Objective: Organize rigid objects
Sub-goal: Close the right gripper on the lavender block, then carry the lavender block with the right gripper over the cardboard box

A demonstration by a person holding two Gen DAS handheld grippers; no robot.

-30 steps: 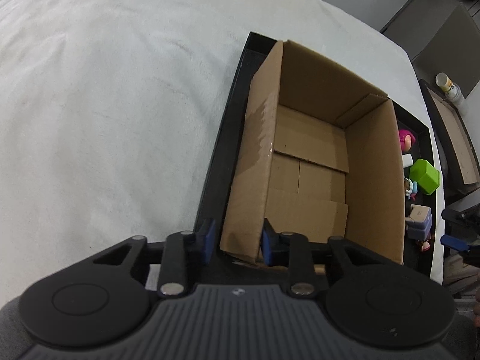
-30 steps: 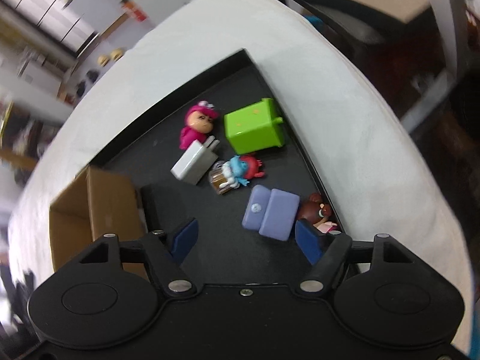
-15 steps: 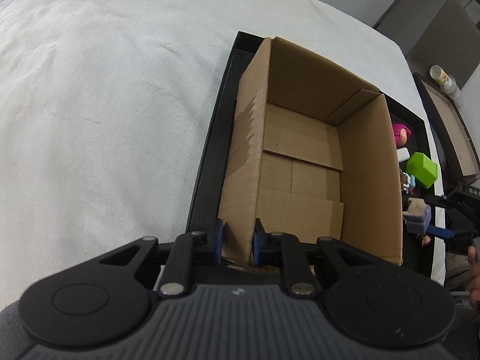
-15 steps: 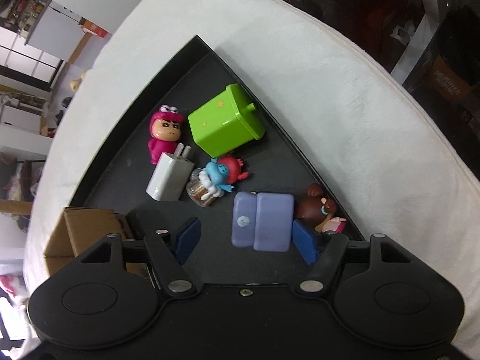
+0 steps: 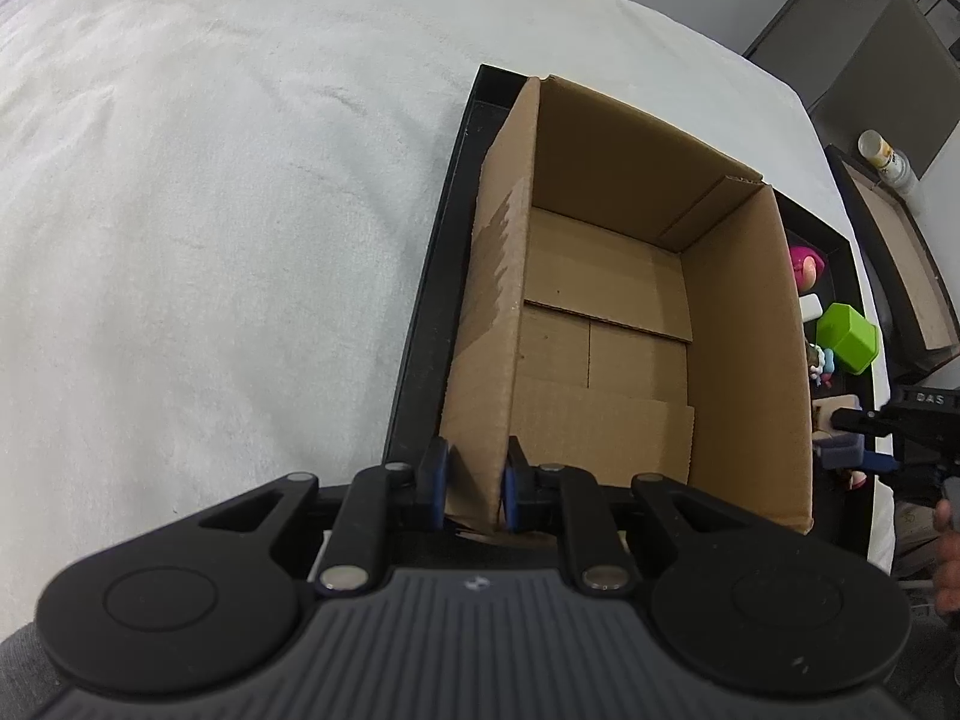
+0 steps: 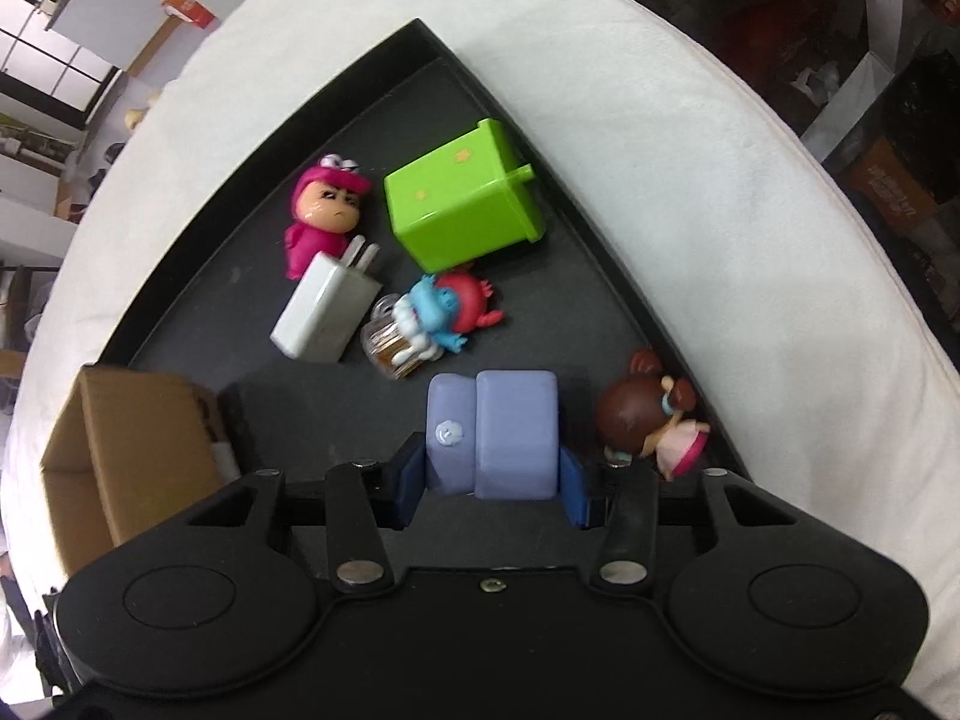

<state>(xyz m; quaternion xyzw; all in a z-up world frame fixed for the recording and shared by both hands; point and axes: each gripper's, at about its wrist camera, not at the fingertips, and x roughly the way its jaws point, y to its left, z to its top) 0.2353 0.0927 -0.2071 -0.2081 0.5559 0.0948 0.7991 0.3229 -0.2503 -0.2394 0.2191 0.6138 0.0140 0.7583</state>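
My left gripper (image 5: 474, 483) is shut on the near left wall of the open, empty cardboard box (image 5: 606, 300), which stands in a black tray (image 5: 420, 360). In the right wrist view, my right gripper (image 6: 491, 483) has its jaws closing on a lilac purple block (image 6: 510, 432); both blue pads touch its sides. Around it in the tray (image 6: 252, 222) lie a green cube (image 6: 462, 198), a pink figure (image 6: 321, 210), a white charger (image 6: 327, 312), a blue and red figure (image 6: 444, 312) and a brown-haired doll (image 6: 642, 420).
The tray rests on a white cloth (image 5: 210, 210). The doll lies just right of my right gripper, against the tray's rim. The box corner (image 6: 120, 438) is at the left. Dark furniture stands beyond the cloth's right edge.
My left gripper's jaws closed onto the box wall. My right gripper sank toward the purple block and its jaws narrowed until the pads met the block's sides.
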